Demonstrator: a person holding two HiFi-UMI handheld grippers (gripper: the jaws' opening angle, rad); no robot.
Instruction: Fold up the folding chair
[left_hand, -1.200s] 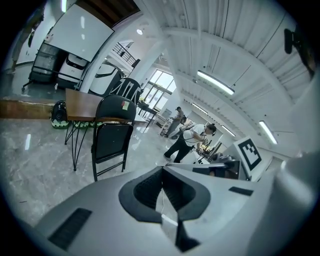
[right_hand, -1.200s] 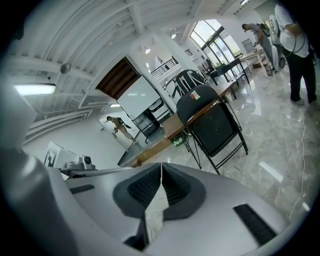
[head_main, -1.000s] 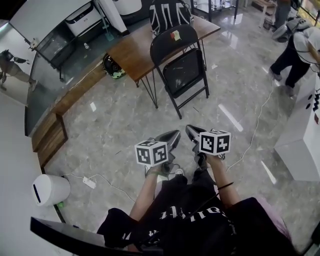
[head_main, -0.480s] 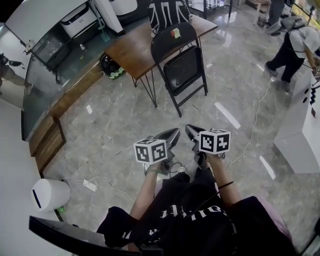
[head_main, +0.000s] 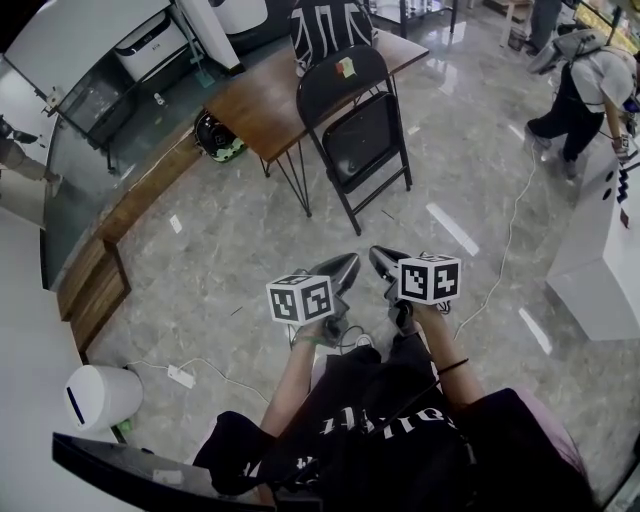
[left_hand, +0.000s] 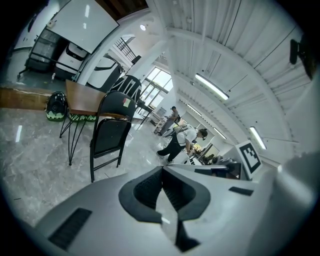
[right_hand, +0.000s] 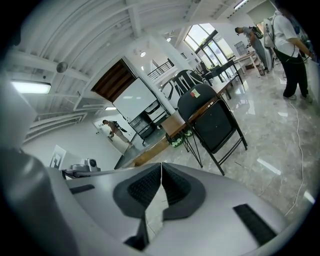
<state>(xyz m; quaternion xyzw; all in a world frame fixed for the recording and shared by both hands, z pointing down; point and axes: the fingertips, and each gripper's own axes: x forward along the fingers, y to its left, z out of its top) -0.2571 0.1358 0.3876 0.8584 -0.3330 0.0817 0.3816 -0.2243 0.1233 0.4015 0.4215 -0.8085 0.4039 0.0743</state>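
Observation:
A black metal folding chair (head_main: 355, 125) stands opened out on the marble floor, its back against a wooden table (head_main: 268, 100); a small coloured sticker sits on its backrest. The chair also shows in the left gripper view (left_hand: 111, 131) and in the right gripper view (right_hand: 212, 122), a good way ahead of both. My left gripper (head_main: 345, 266) and right gripper (head_main: 379, 259) are held side by side in front of my body, well short of the chair. Both are shut with nothing between the jaws.
A second black chair (head_main: 330, 22) stands behind the table, a green-black helmet (head_main: 220, 135) lies under it. A white bin (head_main: 100, 396) and a power strip (head_main: 180, 375) with its cable are at the lower left. A white cabinet (head_main: 600, 270) and a bending person (head_main: 585, 90) are at the right.
The view has shifted slightly toward the chair, which sits a little higher in the frame. Both grippers stay shut and side by side.

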